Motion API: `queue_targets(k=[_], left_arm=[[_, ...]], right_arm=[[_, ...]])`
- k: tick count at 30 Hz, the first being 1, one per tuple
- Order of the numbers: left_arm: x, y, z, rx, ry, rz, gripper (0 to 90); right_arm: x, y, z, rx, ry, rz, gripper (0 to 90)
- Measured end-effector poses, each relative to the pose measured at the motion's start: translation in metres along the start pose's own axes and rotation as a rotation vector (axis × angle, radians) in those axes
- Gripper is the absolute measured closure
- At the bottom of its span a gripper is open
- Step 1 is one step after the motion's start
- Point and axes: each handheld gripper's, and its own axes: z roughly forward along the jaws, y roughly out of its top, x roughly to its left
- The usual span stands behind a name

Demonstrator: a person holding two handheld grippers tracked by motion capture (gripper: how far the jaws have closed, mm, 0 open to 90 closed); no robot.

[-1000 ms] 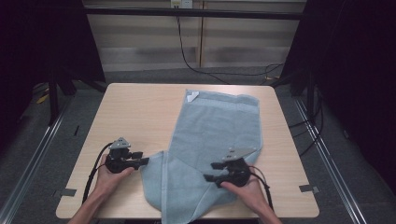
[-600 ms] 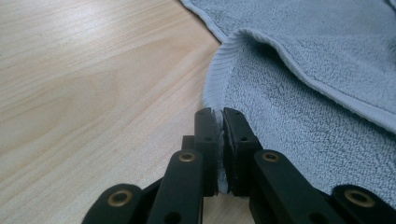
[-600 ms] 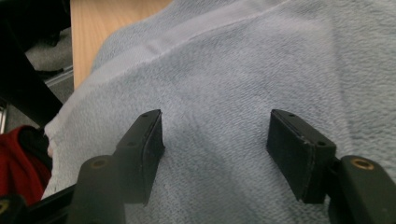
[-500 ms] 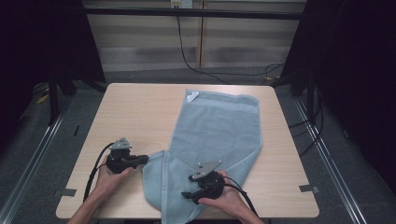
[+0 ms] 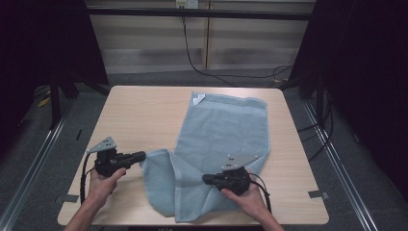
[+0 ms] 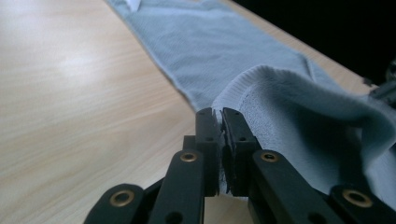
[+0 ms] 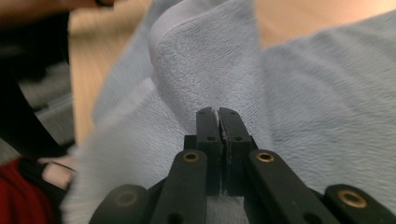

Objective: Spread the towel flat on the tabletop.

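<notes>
A light blue towel (image 5: 223, 130) is laid lengthwise across the right half of the wooden table (image 5: 139, 115), its far end flat and its near end doubled over toward the left. The left gripper (image 5: 140, 155) is clamped on the towel's near left edge, with a thin sliver of fabric pinched between jaws that are closed but for the cloth. The right gripper (image 5: 206, 179) is likewise closed on a fold of the towel near the front edge; cloth is seen caught between its jaws in the right gripper view. The hold is judged to serve a fold, both near corners being gripped. A white label (image 5: 197, 99) is noted at the far left corner. Nothing else is found on the table.
</notes>
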Motion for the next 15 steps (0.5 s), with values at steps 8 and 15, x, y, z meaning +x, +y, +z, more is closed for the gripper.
queue_targets(k=[8,15], left_arm=[[-0.049,-0.013,-0.023,0.009,-0.169,0.089,85.6],[-0.049,-0.007,-0.015,-0.024,-0.218,0.042,72.3]], right_arm=[[0.006,-0.020,-0.054,-0.047,0.000,0.036,88.2],[0.018,-0.066,-0.050,0.092,0.036,0.059,88.1]])
